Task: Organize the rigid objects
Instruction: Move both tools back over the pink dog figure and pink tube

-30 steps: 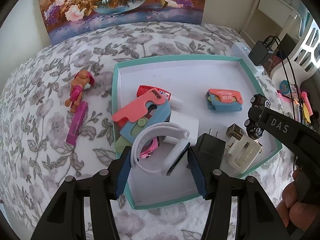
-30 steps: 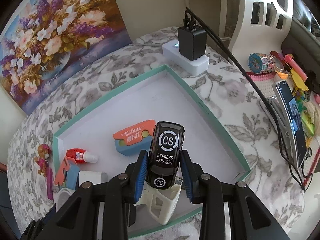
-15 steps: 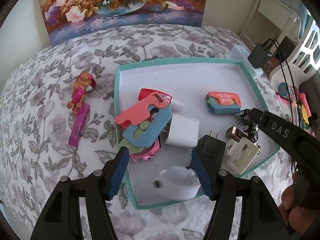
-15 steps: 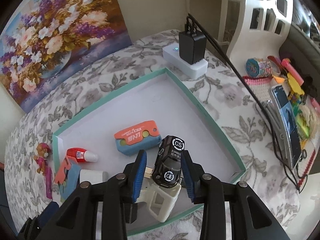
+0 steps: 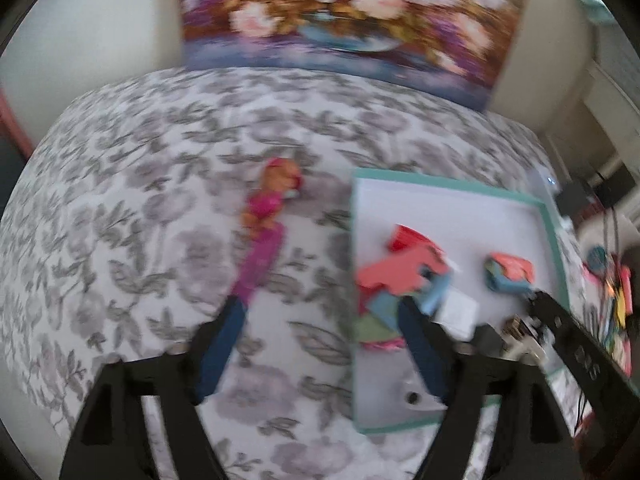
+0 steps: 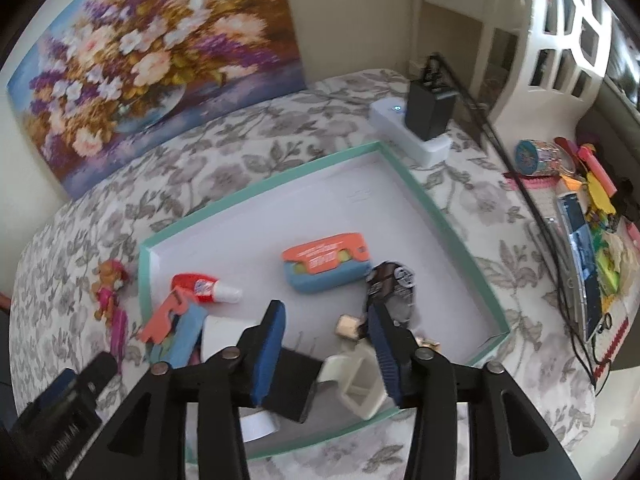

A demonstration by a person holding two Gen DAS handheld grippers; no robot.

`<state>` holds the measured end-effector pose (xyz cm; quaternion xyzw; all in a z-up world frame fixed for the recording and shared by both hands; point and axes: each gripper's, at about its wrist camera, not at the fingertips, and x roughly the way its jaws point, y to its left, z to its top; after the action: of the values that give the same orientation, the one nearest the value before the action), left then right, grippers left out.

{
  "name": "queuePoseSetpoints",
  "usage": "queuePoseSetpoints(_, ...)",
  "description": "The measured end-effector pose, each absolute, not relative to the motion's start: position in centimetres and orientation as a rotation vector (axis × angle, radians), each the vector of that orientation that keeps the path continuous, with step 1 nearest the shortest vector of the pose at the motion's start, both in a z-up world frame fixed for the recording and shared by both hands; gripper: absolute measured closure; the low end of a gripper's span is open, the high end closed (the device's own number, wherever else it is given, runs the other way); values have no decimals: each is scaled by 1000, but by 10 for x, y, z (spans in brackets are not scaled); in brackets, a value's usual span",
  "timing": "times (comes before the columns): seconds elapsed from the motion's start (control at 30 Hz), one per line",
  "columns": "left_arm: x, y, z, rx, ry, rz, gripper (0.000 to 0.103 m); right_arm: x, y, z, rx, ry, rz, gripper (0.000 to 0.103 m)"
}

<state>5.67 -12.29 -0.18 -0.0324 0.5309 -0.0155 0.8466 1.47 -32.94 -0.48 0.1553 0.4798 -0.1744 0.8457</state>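
Two items lie outside the tray (image 5: 554, 236): the figure (image 5: 276, 190) and the pink stick (image 5: 260, 264), whose long axis runs up from your left gripper (image 5: 320, 344). That gripper is nearer, has just been opening, and is empty. Your right gripper (image 6: 326, 344), also just opening, has nothing between the pads; the car (image 6: 390, 280) lies in the tray. The left view is blurred.

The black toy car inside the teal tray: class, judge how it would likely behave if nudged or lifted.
The black toy car has wheels, so a nudge along its length would probably roll it across the smooth tray floor. It looks like hard, glossy plastic: likely stiff, light, and somewhat slippery to grip.
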Motion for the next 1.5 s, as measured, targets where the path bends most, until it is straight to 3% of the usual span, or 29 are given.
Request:
queuePoseSetpoints(0.27, 67, -77, -13, -149, 1155, 102, 13, 21, -291, -4, 281, 1026, -288, 29)
queuePoseSetpoints(0.47, 71, -47, -17, -219, 1171, 159, 5, 24, -267, -7, 268, 1040, -254, 21)
queuePoseSetpoints(0.67, 72, -17, -19, -267, 1168, 207, 5, 29, -245, -8, 278, 1045, -225, 6)
queuePoseSetpoints(1.33, 93, 55, -44, -327, 1181, 273, 5, 76, -170, -18, 263, 1041, -117, 4)
queuePoseSetpoints(1.5, 102, 67, -58, -343, 1196, 296, 5, 89, -152, -29, 237, 1060, -82, 16)
